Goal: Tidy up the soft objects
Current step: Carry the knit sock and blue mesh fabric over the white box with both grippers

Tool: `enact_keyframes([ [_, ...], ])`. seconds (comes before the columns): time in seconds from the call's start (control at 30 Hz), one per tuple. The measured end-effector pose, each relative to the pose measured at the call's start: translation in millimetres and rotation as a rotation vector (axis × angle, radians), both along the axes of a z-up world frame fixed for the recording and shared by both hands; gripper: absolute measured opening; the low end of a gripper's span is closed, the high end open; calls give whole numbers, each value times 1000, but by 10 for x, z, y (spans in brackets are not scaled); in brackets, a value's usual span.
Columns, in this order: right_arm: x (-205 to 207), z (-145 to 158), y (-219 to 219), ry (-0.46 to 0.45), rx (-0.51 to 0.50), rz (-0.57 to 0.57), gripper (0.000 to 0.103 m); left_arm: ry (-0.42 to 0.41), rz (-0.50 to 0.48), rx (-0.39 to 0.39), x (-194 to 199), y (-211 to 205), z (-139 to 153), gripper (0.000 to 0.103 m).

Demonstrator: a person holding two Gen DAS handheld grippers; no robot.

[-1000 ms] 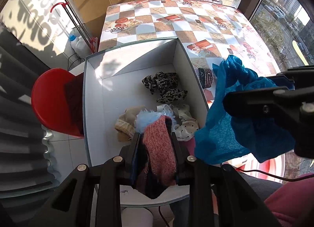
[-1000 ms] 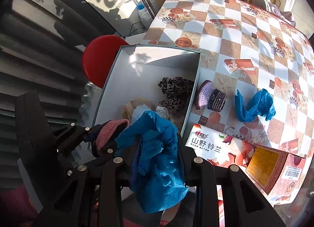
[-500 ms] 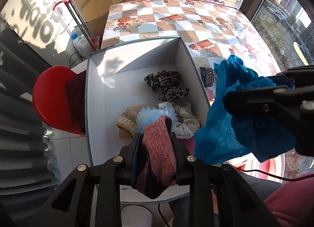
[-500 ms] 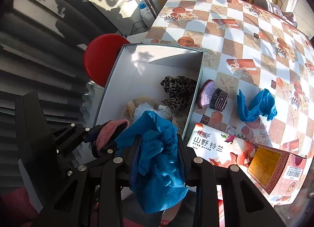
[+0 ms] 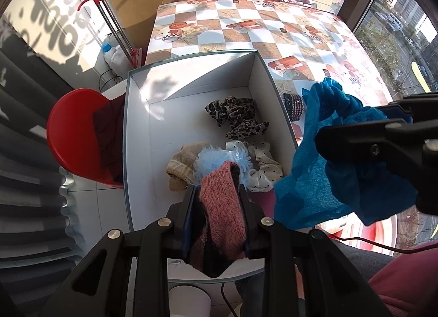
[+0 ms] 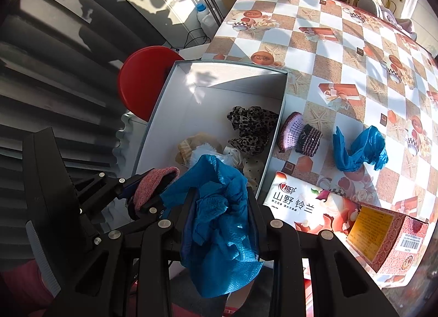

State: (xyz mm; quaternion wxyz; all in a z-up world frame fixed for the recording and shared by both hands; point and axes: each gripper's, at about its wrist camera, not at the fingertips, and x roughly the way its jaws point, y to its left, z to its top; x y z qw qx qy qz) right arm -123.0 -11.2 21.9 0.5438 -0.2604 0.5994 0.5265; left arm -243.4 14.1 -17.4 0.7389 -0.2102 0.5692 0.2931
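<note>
My left gripper (image 5: 216, 193) is shut on a pink knit piece (image 5: 223, 207) and holds it over the near end of the white open box (image 5: 191, 89). My right gripper (image 6: 221, 199) is shut on a blue mesh cloth (image 6: 219, 224), just right of the left gripper (image 6: 153, 193) and above the box's near right wall. The cloth also shows in the left wrist view (image 5: 328, 169). In the box lie a leopard scrunchie (image 5: 235, 117), a beige sock (image 5: 183, 163), a light blue fluffy piece (image 5: 219, 156) and a dotted white piece (image 5: 262, 166).
On the checkered table (image 6: 342, 51) lie a pink and black knit piece (image 6: 299, 135) and a second blue cloth (image 6: 361, 150). A printed carton (image 6: 328, 213) lies near the front edge. A red stool (image 5: 76, 136) stands left of the box.
Both grippers have drawn back and risen slightly, so the box and table look a little farther. Both still hold their pieces.
</note>
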Motion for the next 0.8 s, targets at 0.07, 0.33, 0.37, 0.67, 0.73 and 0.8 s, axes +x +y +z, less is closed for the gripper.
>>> enact_keyframes([
  [0.07, -6, 0, 4, 0, 0, 1, 34, 2, 2, 1, -8, 7, -3, 31],
  [0.33, -50, 15, 57, -6, 2, 9, 34, 5, 8, -1, -21, 14, -11, 31],
  [0.37, -49, 20, 64, -6, 2, 10, 34, 5, 8, -1, -23, 16, -11, 31],
  [0.67, -19, 61, 67, -14, 10, 4, 34, 4, 12, 0, -38, 38, -13, 31],
  [0.73, 0, 72, 55, -12, 14, -4, 34, 5, 24, -4, -49, 63, -16, 31],
  [0.8, 9, 81, 45, -11, 18, -11, 34, 4, 38, -6, -69, 85, -17, 31],
])
